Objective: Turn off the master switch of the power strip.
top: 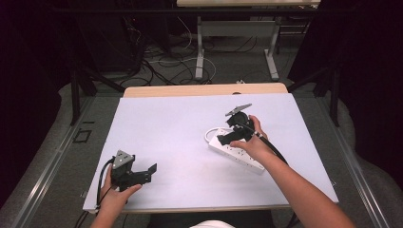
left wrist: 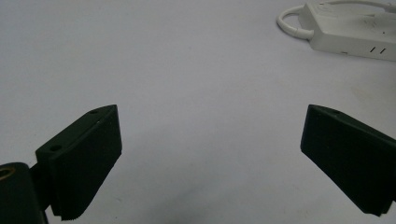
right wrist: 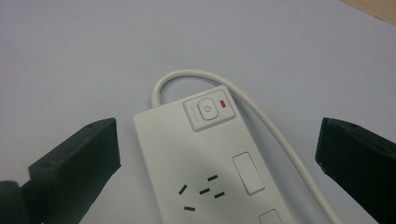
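Note:
A white power strip (top: 242, 156) lies right of the middle of the white table top (top: 176, 123). My right gripper (top: 233, 137) hovers just over its near-left end, open, with nothing held. In the right gripper view the strip (right wrist: 205, 158) sits between the wide-apart jaws, showing its power button (right wrist: 208, 110), a small red light (right wrist: 223, 104) and its white cable (right wrist: 275, 130) looping off the end. My left gripper (top: 148, 175) rests open near the front left of the table, well away from the strip (left wrist: 355, 32), which lies far off at the upper right in its view.
The table's front edge (top: 190, 209) runs just behind the left hand. A wooden strip (top: 204, 89) marks the far edge. Beyond it are floor cables (top: 166, 66) and another table's legs (top: 199, 52). Bare white surface spans the left and middle.

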### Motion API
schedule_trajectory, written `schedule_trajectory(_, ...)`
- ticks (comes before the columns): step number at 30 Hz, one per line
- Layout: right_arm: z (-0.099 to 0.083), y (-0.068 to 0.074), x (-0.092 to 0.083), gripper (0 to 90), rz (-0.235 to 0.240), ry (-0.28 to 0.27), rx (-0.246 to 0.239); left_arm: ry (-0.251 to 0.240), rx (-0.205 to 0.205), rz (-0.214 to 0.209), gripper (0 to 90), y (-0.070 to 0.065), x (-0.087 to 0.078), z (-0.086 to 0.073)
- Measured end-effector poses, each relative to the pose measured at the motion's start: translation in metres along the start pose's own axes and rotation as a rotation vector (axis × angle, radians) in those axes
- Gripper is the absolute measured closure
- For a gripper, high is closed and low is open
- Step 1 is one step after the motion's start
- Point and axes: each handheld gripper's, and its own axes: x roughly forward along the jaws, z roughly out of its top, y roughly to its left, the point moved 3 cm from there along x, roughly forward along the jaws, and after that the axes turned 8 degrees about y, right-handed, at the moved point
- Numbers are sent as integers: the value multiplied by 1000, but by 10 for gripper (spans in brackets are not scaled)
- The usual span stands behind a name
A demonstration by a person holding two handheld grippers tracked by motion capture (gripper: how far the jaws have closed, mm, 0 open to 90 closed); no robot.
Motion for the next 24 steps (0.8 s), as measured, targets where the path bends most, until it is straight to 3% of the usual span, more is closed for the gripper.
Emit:
schedule_trajectory(10, -9, -1, -21, 0, -7, -44, -11, -3, -7, -4, 53, -1, 0, 0)
schedule_trajectory(24, -32, -10, -48, 0, -4, -108, 24, -3, -11, -2, 53, 0, -1, 0)
